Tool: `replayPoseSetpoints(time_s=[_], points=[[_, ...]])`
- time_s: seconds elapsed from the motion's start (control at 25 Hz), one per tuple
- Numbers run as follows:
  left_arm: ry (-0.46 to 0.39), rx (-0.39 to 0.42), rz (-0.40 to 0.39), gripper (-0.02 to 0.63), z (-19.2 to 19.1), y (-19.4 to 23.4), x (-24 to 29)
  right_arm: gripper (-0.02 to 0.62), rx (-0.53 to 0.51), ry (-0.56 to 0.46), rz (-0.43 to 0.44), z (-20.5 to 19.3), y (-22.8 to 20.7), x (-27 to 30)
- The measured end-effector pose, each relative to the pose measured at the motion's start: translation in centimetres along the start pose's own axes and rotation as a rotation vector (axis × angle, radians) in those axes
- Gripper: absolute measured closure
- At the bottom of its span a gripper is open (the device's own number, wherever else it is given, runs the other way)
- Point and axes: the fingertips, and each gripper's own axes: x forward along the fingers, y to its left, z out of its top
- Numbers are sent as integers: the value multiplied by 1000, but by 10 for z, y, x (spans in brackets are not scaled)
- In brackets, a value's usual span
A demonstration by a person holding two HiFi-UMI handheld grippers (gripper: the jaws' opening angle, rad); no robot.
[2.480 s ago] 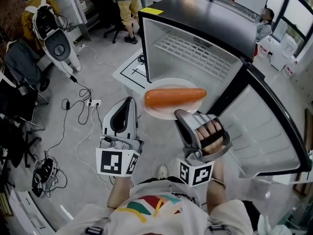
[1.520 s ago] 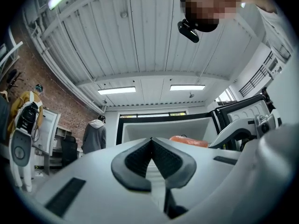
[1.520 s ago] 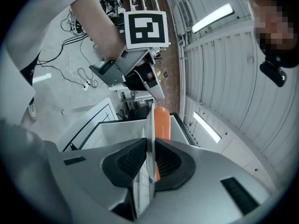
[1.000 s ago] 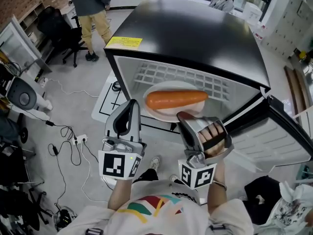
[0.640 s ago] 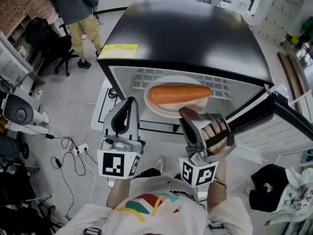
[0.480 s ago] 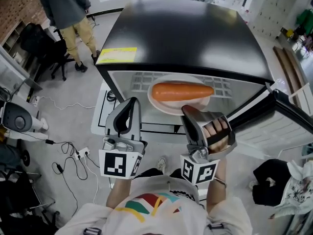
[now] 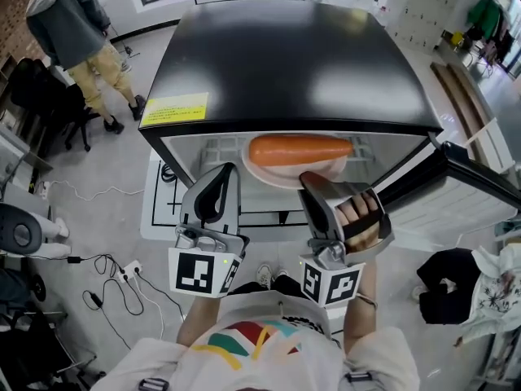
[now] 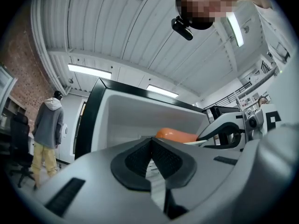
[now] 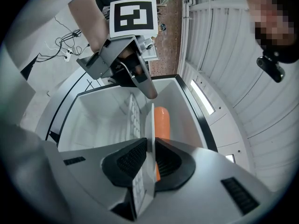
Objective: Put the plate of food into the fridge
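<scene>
A white plate (image 7: 279, 174) carrying a large orange carrot (image 7: 299, 148) hangs level at the mouth of the open black fridge (image 7: 285, 63), partly under its top edge. My right gripper (image 7: 309, 181) is shut on the plate's near rim. In the right gripper view the plate's edge (image 9: 151, 120) runs between the pads, with the carrot (image 9: 162, 122) beyond. To the left of the plate my left gripper (image 7: 224, 169) is shut and holds nothing. From the left gripper view the carrot (image 8: 175, 135) shows inside the white fridge cavity.
The fridge door (image 7: 480, 194) stands swung open at the right. A white wire shelf (image 7: 220, 149) lies inside the cavity. A person (image 7: 69, 23) stands at the far left by a chair. Cables (image 7: 106, 267) trail on the floor, and a black bag (image 7: 448, 271) lies at the right.
The plate with the carrot has gone forward from in front of the fridge into its opening. Both grippers have come closer to the fridge, and the right one still grips the rim.
</scene>
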Motion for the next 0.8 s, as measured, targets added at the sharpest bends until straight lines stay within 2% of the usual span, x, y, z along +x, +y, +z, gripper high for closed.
replayPoseSetpoints(time_s=[0.8], points=[[23, 9, 40, 600, -5, 8, 16, 545, 1, -11, 76, -18, 11, 24]])
